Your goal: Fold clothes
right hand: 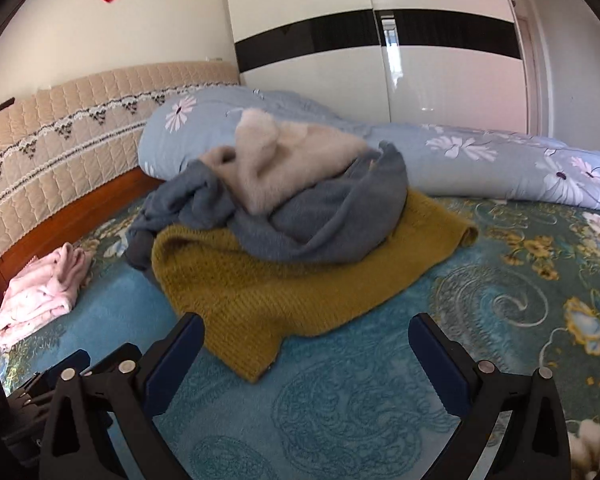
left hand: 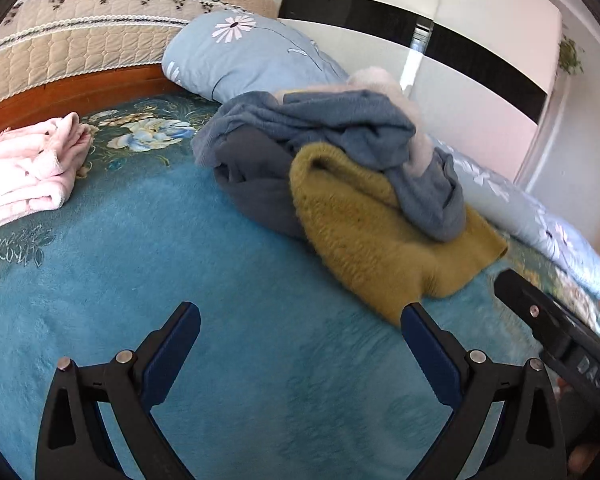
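A heap of clothes lies on the blue bed cover (left hand: 148,248): a mustard knit sweater (left hand: 372,236) (right hand: 276,284) at the bottom, a grey-blue garment (left hand: 340,128) (right hand: 320,216) over it, and a cream fluffy piece (right hand: 284,152) on top. A folded pink garment (left hand: 24,168) (right hand: 40,296) rests at the left near the headboard. My left gripper (left hand: 300,316) hovers open just short of the sweater's near edge. My right gripper (right hand: 306,326) is open too, its fingers framing the sweater's lower corner. Neither holds anything.
A rolled light-blue floral duvet (left hand: 252,52) (right hand: 480,160) runs along the far side of the bed. A padded beige headboard (right hand: 60,136) stands at the left, a white wardrobe (right hand: 420,60) behind. The right gripper's body (left hand: 560,328) shows at the left view's right edge.
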Motion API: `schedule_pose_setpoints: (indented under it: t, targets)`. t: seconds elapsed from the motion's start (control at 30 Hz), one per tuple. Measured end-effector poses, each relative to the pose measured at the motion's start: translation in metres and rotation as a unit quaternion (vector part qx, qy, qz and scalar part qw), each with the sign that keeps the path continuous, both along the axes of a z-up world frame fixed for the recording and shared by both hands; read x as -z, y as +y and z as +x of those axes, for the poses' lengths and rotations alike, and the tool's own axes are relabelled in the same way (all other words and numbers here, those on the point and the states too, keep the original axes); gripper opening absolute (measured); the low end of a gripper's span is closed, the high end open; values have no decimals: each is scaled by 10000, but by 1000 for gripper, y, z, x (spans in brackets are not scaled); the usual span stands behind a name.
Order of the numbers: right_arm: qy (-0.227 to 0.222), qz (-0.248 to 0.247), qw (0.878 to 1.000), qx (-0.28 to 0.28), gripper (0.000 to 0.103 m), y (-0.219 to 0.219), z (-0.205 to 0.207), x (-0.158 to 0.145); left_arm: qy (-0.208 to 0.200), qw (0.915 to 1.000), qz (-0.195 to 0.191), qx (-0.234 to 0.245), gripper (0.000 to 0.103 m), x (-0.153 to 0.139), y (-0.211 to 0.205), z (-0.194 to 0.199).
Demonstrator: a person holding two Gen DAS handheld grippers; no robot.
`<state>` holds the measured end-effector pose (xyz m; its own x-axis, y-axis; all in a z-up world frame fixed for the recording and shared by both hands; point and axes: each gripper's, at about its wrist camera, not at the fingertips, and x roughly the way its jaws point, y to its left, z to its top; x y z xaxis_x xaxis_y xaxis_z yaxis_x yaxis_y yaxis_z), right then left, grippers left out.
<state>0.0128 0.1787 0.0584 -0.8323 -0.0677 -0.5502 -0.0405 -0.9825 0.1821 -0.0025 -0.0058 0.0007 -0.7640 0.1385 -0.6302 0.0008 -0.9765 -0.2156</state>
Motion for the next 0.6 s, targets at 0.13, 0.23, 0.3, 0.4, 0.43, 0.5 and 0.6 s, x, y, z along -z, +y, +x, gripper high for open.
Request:
schedule_pose_setpoints:
  t: [0.13, 0.23, 0.3, 0.4, 0.43, 0.5, 0.6]
  targets:
    - [159, 208, 9996, -88, 103, -3, 1, 1, 107, 9996, 248, -74, 100, -1, -12, -5]
    - [316, 282, 9991, -31, 103, -11, 0, 7, 231, 9990, 356, -102, 100, 0, -22, -6]
    - [324, 431, 9985, -14, 103, -28, -7, 16, 213, 9992, 308, -133, 100, 7, -20, -5]
    - [504, 689, 9963, 37, 103, -1, 35, 12, 207, 9997, 97, -96, 100, 2, -14, -9]
    - [538, 801, 9953, 43, 103, -12, 51, 14, 244, 9997, 32, -74, 100, 4, -13, -12]
    - [530, 884, 9946, 91, 103, -24, 63, 23, 335, 9993, -149, -20, 100, 1, -8, -14]
    - [149, 722, 9971, 174, 103, -40, 17, 45, 412, 9986, -324, 81, 100, -3, -2, -19]
